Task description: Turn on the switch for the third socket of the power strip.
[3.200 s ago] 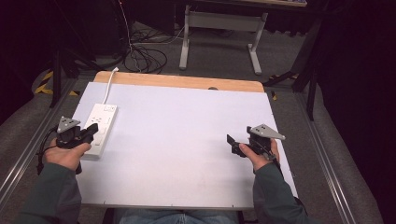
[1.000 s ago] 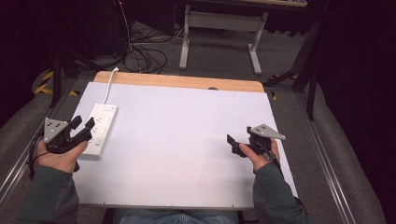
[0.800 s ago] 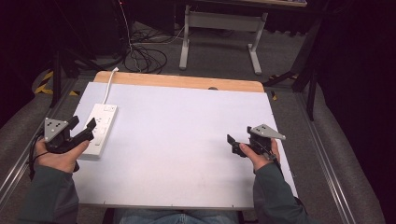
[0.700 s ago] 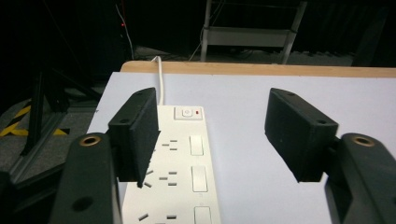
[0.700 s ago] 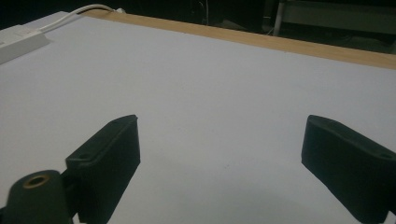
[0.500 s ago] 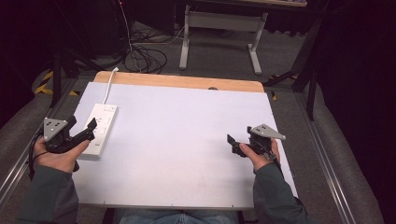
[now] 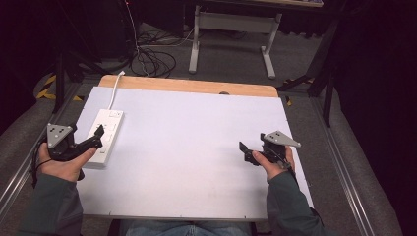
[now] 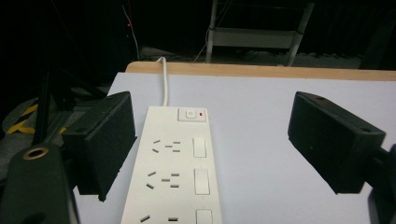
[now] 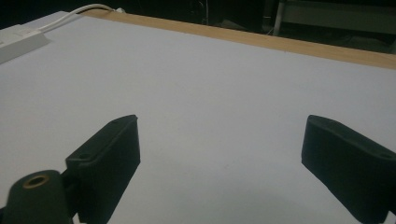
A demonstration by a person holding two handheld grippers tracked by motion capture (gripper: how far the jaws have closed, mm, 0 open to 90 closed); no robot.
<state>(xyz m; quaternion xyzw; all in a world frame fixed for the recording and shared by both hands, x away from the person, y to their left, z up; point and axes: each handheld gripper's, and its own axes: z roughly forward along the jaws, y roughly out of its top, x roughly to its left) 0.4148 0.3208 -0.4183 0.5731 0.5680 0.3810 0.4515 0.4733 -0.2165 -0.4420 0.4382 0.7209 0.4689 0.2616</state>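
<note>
A white power strip (image 7: 107, 132) lies along the left side of the white table top (image 7: 196, 147), its cord (image 7: 116, 86) running off the far edge. My left gripper (image 7: 97, 138) sits at the strip's near end. In the left gripper view its jaws (image 8: 212, 112) stand wide apart on either side of the power strip (image 8: 173, 172) without touching it; they have just been opening. My right gripper (image 7: 248, 153) rests at the right side of the table, open, with bare table between its jaws (image 9: 219, 135). The power strip (image 9: 18, 42) lies far off at its left.
A wooden strip (image 7: 196, 86) borders the table's far edge. Beyond it stand a grey desk frame (image 7: 231, 29) and loose cables (image 7: 147, 54) on the floor. Metal rails (image 7: 344, 162) run along both sides of the table.
The left gripper's jaws have spread wider over the power strip's near end. Since the oldest frame the left hand has drawn a little to the left. The right hand has kept still.
</note>
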